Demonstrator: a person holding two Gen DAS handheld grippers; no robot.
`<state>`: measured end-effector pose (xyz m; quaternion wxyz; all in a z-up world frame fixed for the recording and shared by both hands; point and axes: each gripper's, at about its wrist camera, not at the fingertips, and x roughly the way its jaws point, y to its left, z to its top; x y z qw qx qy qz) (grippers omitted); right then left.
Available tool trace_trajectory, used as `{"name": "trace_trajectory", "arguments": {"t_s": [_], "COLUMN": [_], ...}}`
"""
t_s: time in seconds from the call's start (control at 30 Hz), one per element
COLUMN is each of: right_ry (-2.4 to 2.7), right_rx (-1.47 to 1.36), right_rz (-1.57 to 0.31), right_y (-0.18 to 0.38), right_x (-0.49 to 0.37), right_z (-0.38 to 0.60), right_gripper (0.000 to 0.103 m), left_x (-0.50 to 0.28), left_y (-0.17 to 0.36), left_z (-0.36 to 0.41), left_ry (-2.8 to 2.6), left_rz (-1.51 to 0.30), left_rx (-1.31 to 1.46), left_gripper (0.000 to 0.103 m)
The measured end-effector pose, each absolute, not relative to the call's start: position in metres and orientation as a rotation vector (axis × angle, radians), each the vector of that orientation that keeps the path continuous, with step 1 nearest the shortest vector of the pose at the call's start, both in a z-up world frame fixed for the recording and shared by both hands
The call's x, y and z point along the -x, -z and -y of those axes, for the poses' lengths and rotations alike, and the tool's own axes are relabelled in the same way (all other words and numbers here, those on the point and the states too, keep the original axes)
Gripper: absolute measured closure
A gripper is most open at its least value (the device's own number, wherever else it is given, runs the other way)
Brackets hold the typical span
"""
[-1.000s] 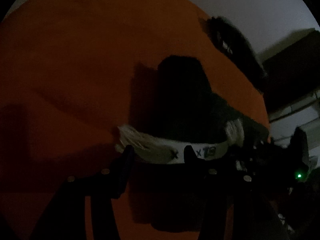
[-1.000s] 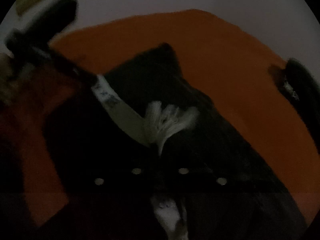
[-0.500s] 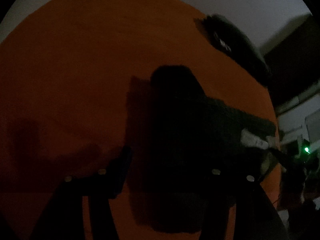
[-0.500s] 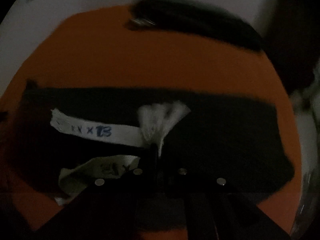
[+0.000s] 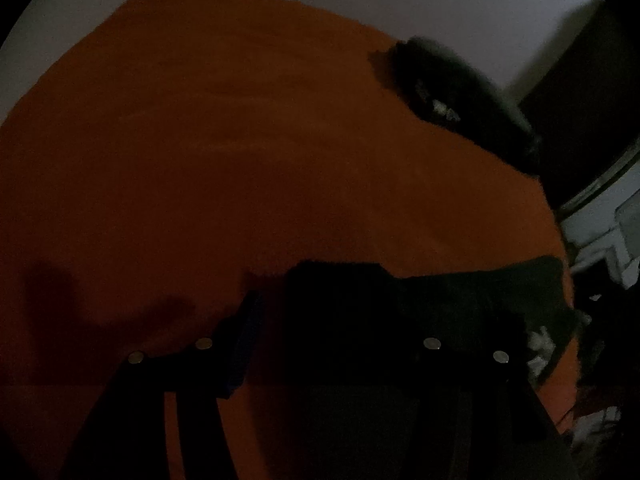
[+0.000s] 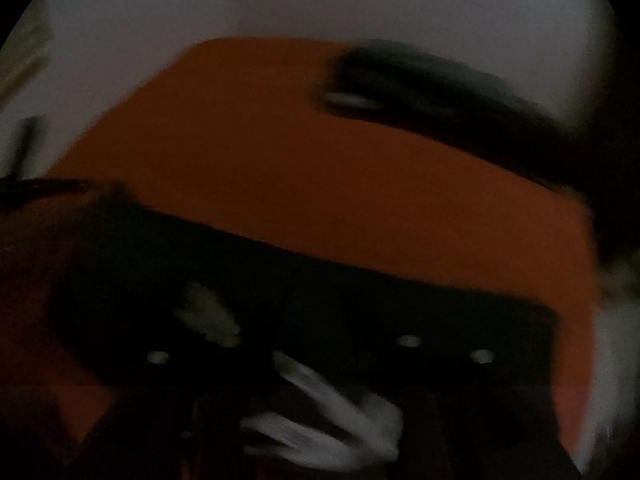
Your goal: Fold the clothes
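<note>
Up close, the left gripper (image 5: pixel 340 344) stands with its fingers apart over the near edge of the dark garment (image 5: pixel 420 304), nothing clamped between them. Over on the other side, the right gripper (image 6: pixel 320 348) has just been opening, its jaws parted above the same black cloth and its white tags (image 6: pixel 320 412) (the view is badly blurred). That garment lies flat on the orange table cover (image 5: pixel 240 140). Farther back, a second dark bundle (image 5: pixel 452 88) sits at the cover's far edge.
</note>
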<state>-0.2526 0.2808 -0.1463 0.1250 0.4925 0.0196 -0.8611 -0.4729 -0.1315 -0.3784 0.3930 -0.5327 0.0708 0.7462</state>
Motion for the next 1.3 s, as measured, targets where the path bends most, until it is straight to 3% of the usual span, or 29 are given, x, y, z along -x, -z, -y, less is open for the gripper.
{"name": "trace_trajectory", "arguments": {"t_s": [0.1, 0.23, 0.43, 0.5, 0.63, 0.83, 0.87, 1.0, 1.13, 1.17, 1.2, 1.23, 1.3], "right_ry": [2.183, 1.969, 1.881, 1.819, 1.72, 1.647, 1.636, 1.686, 1.675, 1.667, 1.659, 1.658, 1.667], "right_rx": [-1.33, -1.219, -1.36, -1.408, -1.418, -1.557, -1.574, -1.535, -1.551, -1.562, -1.574, -1.589, -1.624], "right_rz": [-0.114, -0.282, 0.001, 0.163, 0.378, 0.55, 0.558, 0.449, 0.337, 0.309, 0.281, 0.258, 0.3], "right_y": [0.154, 0.184, 0.233, 0.245, 0.238, 0.266, 0.268, 0.247, 0.238, 0.237, 0.236, 0.237, 0.243], "right_x": [0.308, 0.355, 0.422, 0.433, 0.427, 0.429, 0.432, 0.442, 0.457, 0.461, 0.465, 0.468, 0.474], "right_z": [-0.205, -0.1, -0.068, -0.08, -0.09, -0.103, -0.103, -0.09, -0.058, -0.05, -0.041, -0.037, -0.04], "right_gripper": [0.036, 0.034, 0.035, 0.083, 0.092, 0.087, 0.084, 0.047, 0.046, 0.052, 0.074, 0.086, 0.091], "left_x": [0.492, 0.514, 0.527, 0.528, 0.54, 0.547, 0.547, 0.544, 0.55, 0.549, 0.546, 0.541, 0.531], "left_y": [0.38, 0.381, 0.398, 0.402, 0.411, 0.428, 0.433, 0.447, 0.443, 0.441, 0.441, 0.444, 0.451], "left_z": [0.137, 0.153, 0.162, 0.168, 0.164, 0.153, 0.15, 0.153, 0.184, 0.194, 0.199, 0.201, 0.204], "left_ry": [-1.919, -1.861, -1.72, -1.709, -1.652, -1.444, -1.425, -1.428, -1.511, -1.543, -1.553, -1.538, -1.503], "left_rz": [-0.058, 0.056, 0.046, 0.06, 0.14, 0.257, 0.271, 0.287, 0.422, 0.454, 0.477, 0.503, 0.558], "left_rx": [1.341, 1.332, 1.275, 1.263, 1.268, 1.272, 1.295, 1.378, 1.397, 1.405, 1.409, 1.409, 1.406], "left_gripper": [0.045, 0.045, 0.045, 0.045, 0.045, 0.045, 0.045, 0.045, 0.045, 0.045, 0.045, 0.045, 0.044]}}
